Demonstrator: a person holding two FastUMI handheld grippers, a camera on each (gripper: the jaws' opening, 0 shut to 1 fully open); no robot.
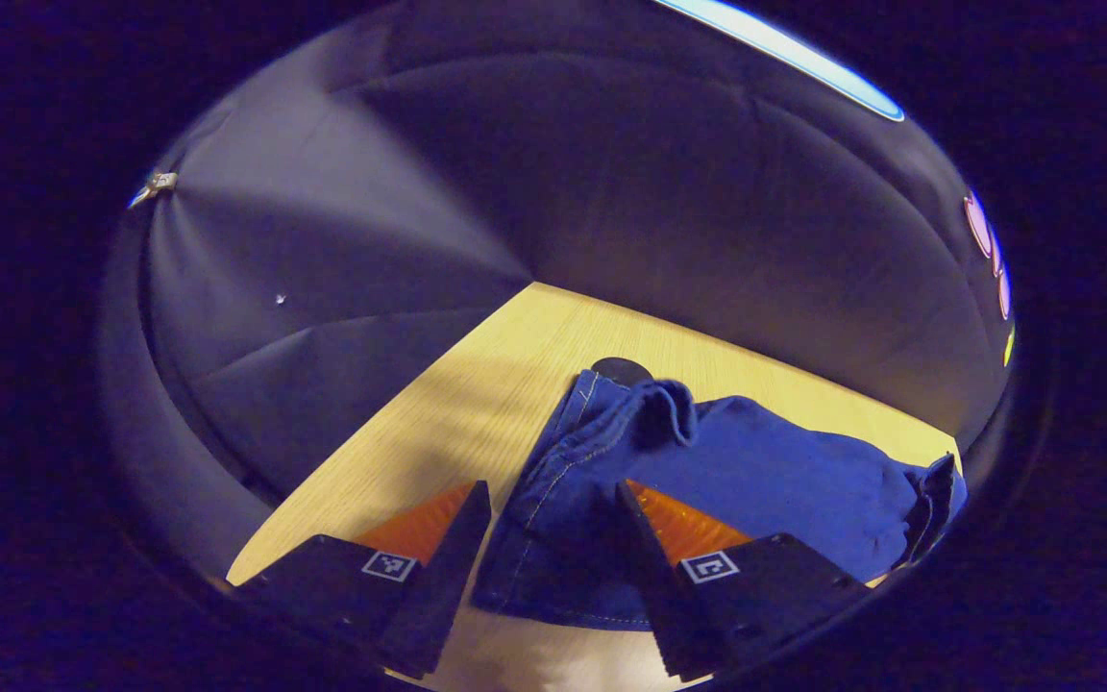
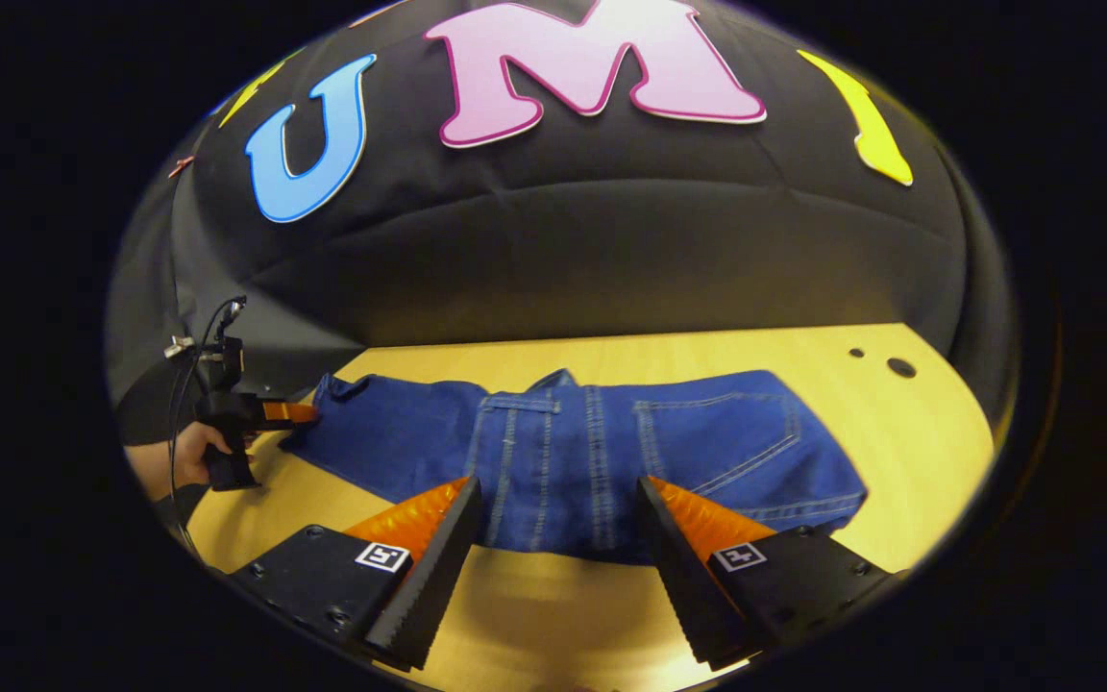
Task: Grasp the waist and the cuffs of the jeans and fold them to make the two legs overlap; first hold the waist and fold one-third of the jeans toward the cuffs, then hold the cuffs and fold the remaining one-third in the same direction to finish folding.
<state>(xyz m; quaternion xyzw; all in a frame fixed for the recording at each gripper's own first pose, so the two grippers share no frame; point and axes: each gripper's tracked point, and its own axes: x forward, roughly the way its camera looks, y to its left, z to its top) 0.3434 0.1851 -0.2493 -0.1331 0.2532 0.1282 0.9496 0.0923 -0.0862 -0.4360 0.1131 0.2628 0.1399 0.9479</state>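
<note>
Jeans (image 2: 602, 461) lie lengthwise along the counter (image 2: 899, 423), legs already overlapped. Right tongs (image 2: 558, 524) hang spread wide at the near edge of the denim, touching nothing. Left tongs (image 1: 553, 524) gape wide at the cuff end (image 1: 553, 538), one finger (image 1: 640, 538) seemingly resting on the cloth.

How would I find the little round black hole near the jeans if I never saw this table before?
Start at the wooden table and find the blue jeans lying across it. Look past their wider end toward the black wall: two dark dots sit there. The hole is the bigger dot, farther from the wall.
</note>
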